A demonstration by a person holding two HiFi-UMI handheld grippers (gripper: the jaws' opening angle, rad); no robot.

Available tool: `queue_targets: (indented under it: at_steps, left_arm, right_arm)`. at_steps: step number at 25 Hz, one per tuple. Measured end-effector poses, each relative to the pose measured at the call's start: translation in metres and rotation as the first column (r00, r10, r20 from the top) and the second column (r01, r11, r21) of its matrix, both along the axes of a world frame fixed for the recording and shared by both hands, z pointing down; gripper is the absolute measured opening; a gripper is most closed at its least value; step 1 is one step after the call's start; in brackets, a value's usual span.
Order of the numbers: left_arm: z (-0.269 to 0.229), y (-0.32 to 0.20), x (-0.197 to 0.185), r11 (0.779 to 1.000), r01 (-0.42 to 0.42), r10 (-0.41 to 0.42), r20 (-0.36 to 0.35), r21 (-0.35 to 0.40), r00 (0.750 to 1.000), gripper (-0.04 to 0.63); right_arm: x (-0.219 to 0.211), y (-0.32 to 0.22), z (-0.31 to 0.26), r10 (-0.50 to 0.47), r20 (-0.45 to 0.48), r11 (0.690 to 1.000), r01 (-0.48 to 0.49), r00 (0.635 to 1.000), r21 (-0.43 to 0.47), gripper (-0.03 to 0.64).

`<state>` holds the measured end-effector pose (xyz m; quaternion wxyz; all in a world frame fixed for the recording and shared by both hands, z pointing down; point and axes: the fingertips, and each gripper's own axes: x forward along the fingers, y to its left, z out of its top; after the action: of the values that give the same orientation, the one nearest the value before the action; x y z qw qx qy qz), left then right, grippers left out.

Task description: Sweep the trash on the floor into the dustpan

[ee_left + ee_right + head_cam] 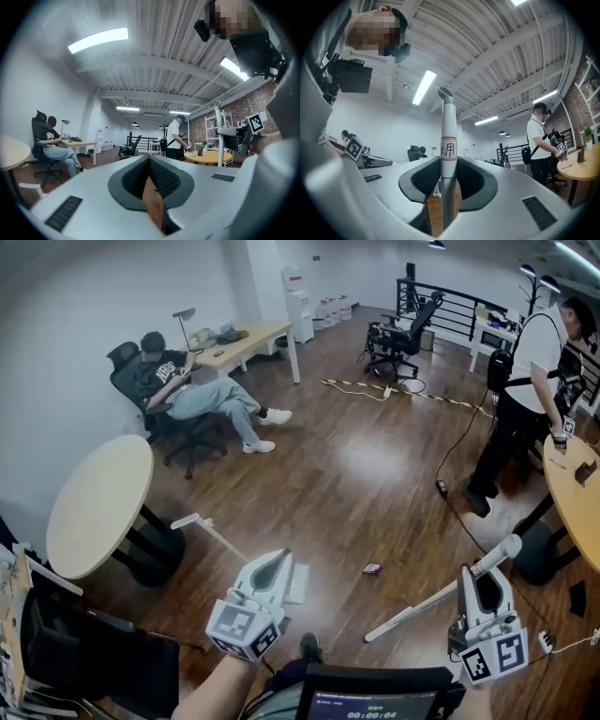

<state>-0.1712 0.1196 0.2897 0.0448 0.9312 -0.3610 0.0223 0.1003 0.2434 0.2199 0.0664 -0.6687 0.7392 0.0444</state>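
A small piece of trash (372, 569) lies on the wood floor between my two grippers. My right gripper (487, 579) is shut on the white broom pole (422, 606), which slants from upper right down to lower left. In the right gripper view the pole (448, 136) stands between the pads with a red-edged label on it; the broom's head is hidden. My left gripper (271, 566) has its jaws together, and nothing shows between them in the left gripper view (150, 160). A white long handle (211, 532) and a white flat part (299, 582) lie just behind it, possibly the dustpan.
A round table (98, 507) stands at the left, with a seated person (187, 390) beyond it. Another person (525, 399) stands at the right beside a second round table (574, 488). Cables (450, 460) trail over the floor. A screen (375, 699) fills the bottom edge.
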Motion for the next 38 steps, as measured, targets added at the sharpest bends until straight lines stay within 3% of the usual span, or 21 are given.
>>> queue_targets:
  at_steps: [7,13,20,26,33,38]
  left_arm:
    - [0.012,-0.092,-0.018,0.998,-0.067,0.067,-0.035,-0.019,0.997,0.002]
    - [0.003,-0.145,-0.009,0.994,-0.111,0.111,-0.04,-0.001,0.993,0.002]
    - [0.019,-0.197,0.001,0.999,-0.047,0.047,-0.029,-0.023,0.998,0.002]
    - [0.024,-0.207,0.028,0.998,0.049,-0.051,-0.022,-0.048,0.998,0.002]
    - [0.031,-0.213,0.056,0.983,0.173,-0.173,-0.002,-0.058,0.985,0.002]
    - [0.037,-0.23,0.086,0.971,0.23,-0.23,0.008,-0.063,0.973,0.002]
  right_arm:
    - [-0.041,-0.087,-0.004,-0.02,-0.03,0.999,0.021,0.999,0.025,0.12]
    - [-0.031,-0.136,-0.004,0.005,-0.035,0.999,-0.003,0.999,0.053,0.12]
    - [-0.017,-0.202,0.013,-0.034,0.007,0.999,0.033,0.999,0.012,0.12]
    - [0.008,-0.236,0.023,-0.152,0.012,0.988,0.152,0.988,0.0,0.119]
    - [0.046,-0.258,0.034,-0.282,0.018,0.959,0.281,0.959,0.015,0.118]
    - [0.08,-0.291,0.053,-0.271,0.019,0.961,0.271,0.963,-0.054,0.118]
